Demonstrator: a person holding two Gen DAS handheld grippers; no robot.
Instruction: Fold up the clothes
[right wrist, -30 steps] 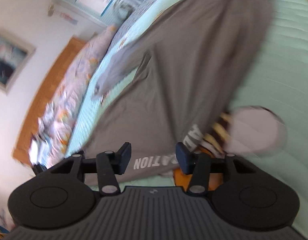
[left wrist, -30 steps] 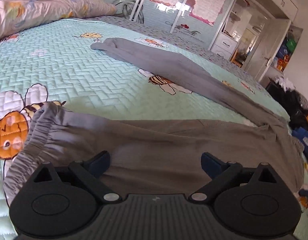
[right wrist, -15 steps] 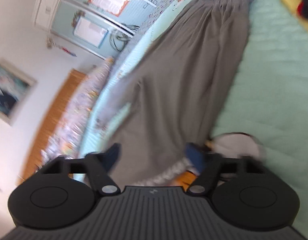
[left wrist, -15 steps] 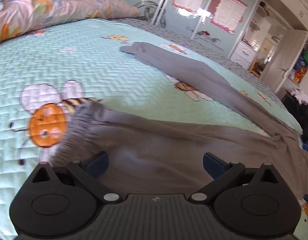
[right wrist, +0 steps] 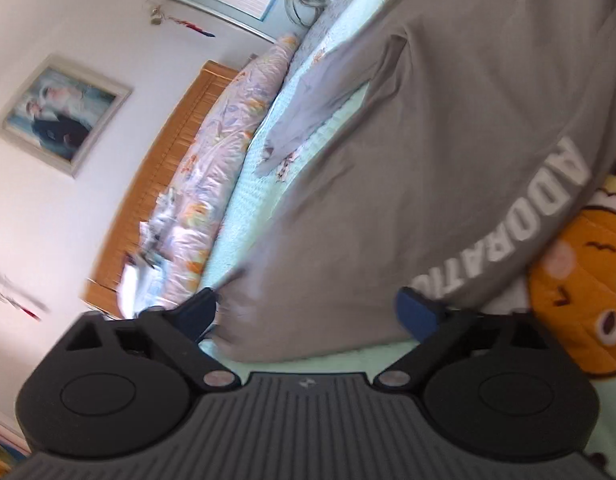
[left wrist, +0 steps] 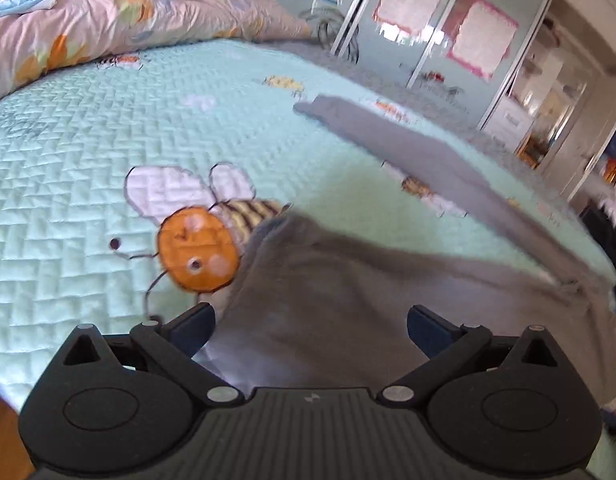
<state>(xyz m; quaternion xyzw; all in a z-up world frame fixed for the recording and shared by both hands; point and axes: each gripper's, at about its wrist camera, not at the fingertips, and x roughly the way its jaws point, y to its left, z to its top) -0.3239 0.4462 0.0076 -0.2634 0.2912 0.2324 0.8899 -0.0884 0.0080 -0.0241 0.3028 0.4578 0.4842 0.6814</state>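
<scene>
**Grey trousers found spread on quilted bed; both grippers held wide apart**

A pair of grey trousers was observed lying across a mint-green quilted bedspread. In the left wrist view, the cloth filled the lower centre and right of the frame, with one leg running toward the upper right. An orange bee motif was noted at centre left, its edge just overlapped by the trouser fabric. The left gripper was recorded at the bottom of the frame with its jaws spread wide; nothing was pinched between them. Whether the fingertips were touching the cloth could not be determined, as the fabric was blurred.

In the right wrist view, the trousers occupied the centre and right of the frame. White lettering was seen along the cloth at right, only partly legible. A second orange motif was recorded at lower right, beside the cloth's edge. The right gripper was found at the bottom with jaws likewise spread, holding nothing, the cloth's near edge lying between the fingers.

A floral duvet and a wooden headboard were noted at left, with a framed picture on the wall at upper left.
</scene>
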